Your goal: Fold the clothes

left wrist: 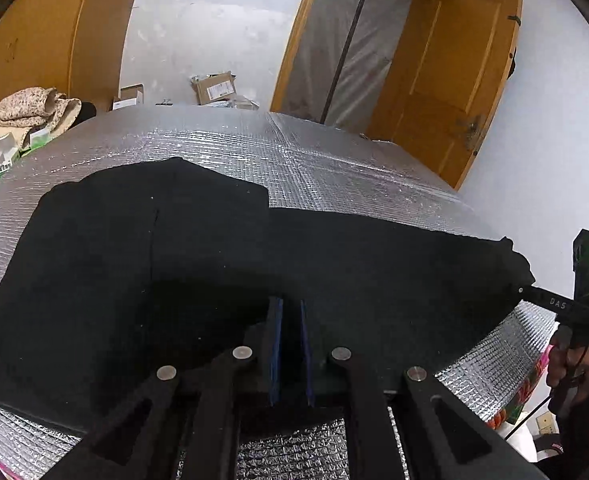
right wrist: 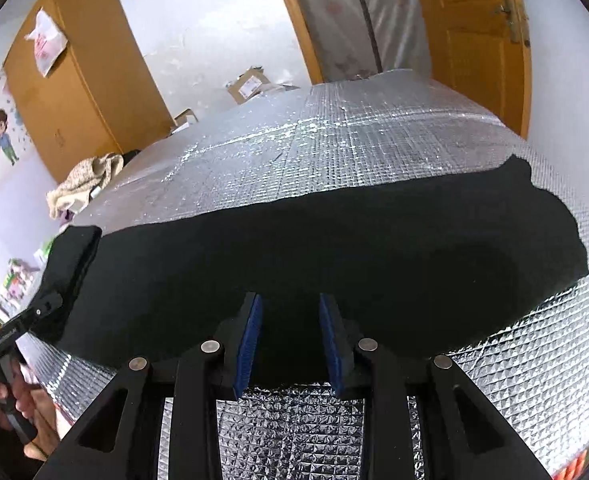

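A black garment (left wrist: 214, 264) lies spread across the silver foil-covered table (left wrist: 334, 160). My left gripper (left wrist: 290, 320) is nearly closed, its blue pads pinching the garment's near edge. In the right wrist view this same left gripper (right wrist: 46, 304) grips the cloth's left corner. My right gripper (right wrist: 290, 308) holds a thicker fold of the garment (right wrist: 374, 240) between its blue pads, with foil showing under the raised edge. The left wrist view shows the right gripper (left wrist: 530, 292) clamped on the bunched right corner.
A beige floral cloth pile (left wrist: 26, 112) and small boxes sit at the table's far left. Cardboard boxes (left wrist: 214, 88) lie on the floor beyond. A wooden cabinet (right wrist: 74, 80) and an open door (left wrist: 454, 80) stand behind. A person's hand (left wrist: 570, 364) grips the right handle.
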A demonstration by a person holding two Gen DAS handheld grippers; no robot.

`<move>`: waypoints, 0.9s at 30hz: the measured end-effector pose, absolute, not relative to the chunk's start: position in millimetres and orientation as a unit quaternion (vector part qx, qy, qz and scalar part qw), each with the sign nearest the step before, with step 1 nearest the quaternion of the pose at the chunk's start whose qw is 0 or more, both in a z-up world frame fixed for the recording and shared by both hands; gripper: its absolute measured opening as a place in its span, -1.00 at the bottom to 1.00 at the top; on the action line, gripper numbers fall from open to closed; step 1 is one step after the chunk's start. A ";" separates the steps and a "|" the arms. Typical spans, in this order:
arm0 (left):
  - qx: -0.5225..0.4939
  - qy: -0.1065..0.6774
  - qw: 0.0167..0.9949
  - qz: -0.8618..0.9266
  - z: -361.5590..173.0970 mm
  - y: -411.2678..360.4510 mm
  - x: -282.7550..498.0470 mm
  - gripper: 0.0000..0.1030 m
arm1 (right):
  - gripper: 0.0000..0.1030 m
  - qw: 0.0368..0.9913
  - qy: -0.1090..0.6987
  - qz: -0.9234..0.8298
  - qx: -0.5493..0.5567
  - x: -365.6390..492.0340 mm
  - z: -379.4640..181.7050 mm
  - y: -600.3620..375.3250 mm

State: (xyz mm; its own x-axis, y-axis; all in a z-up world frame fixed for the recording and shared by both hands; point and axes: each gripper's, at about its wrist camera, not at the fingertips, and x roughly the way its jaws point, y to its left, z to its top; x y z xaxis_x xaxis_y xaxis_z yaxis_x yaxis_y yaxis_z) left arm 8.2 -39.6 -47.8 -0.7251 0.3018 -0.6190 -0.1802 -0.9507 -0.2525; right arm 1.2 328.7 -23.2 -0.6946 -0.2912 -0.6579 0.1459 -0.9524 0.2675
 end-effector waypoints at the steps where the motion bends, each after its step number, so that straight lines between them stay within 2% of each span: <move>1: -0.346 -0.086 0.131 0.925 -49.1 -38.7 7.7 -0.82 | -0.41 0.117 -0.099 -0.916 0.370 1.2 -23.3 330.3; 9: -0.336 -0.076 0.121 0.931 -51.6 -35.6 12.8 -0.82 | -0.41 0.071 -0.126 -0.923 0.355 13.0 -23.8 368.9; 13: -0.338 -0.078 0.119 0.930 -51.6 -34.1 12.8 -0.82 | -0.41 0.056 -0.170 -0.922 0.343 22.0 -25.5 399.3; 20: -0.339 -0.084 0.113 0.930 -51.2 -33.6 13.6 -0.82 | -0.37 -0.029 -0.247 -0.915 0.316 50.5 -25.4 460.2; 27: -0.341 -0.081 0.101 0.931 -51.0 -27.8 11.0 -0.82 | -0.33 -0.034 -0.318 -0.898 0.302 66.2 -30.1 495.9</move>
